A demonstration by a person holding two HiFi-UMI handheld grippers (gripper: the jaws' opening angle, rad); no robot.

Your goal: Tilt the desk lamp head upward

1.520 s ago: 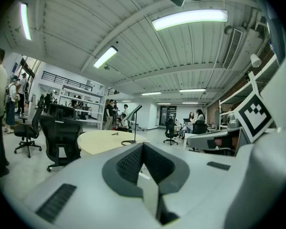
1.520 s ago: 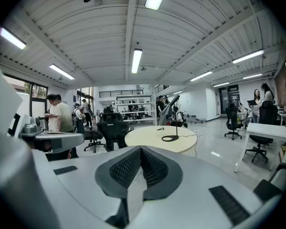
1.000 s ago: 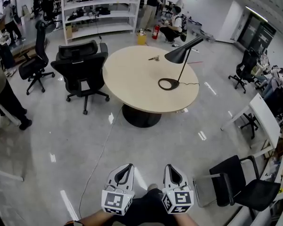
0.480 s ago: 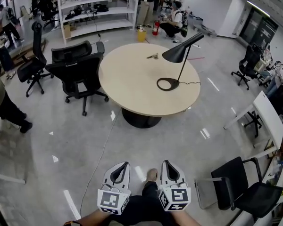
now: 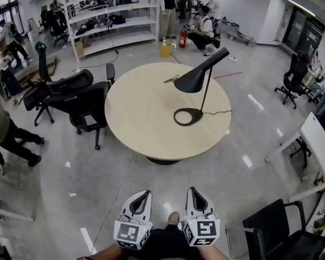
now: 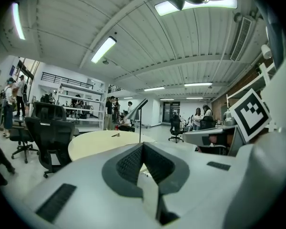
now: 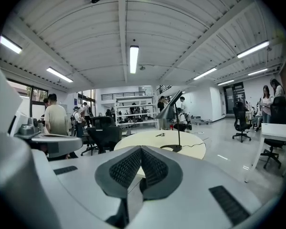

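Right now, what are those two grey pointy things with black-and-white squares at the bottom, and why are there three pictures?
Those are hand-held grabbers, not a robot: a person holds one in each hand. The left gripper and the right gripper each have two jaws, and the cubes with squares are part of them. The picture from above comes from a camera on the person's head, looking down. The other two come from cameras riding on each gripper, looking along its jaws. In both, the jaws are shut together with nothing between them. Ahead stands a round pale wooden table. On it are a black desk lamp with a cone-shaped head, its thin black cord, and a small thing too tiny to name. Nothing is held.
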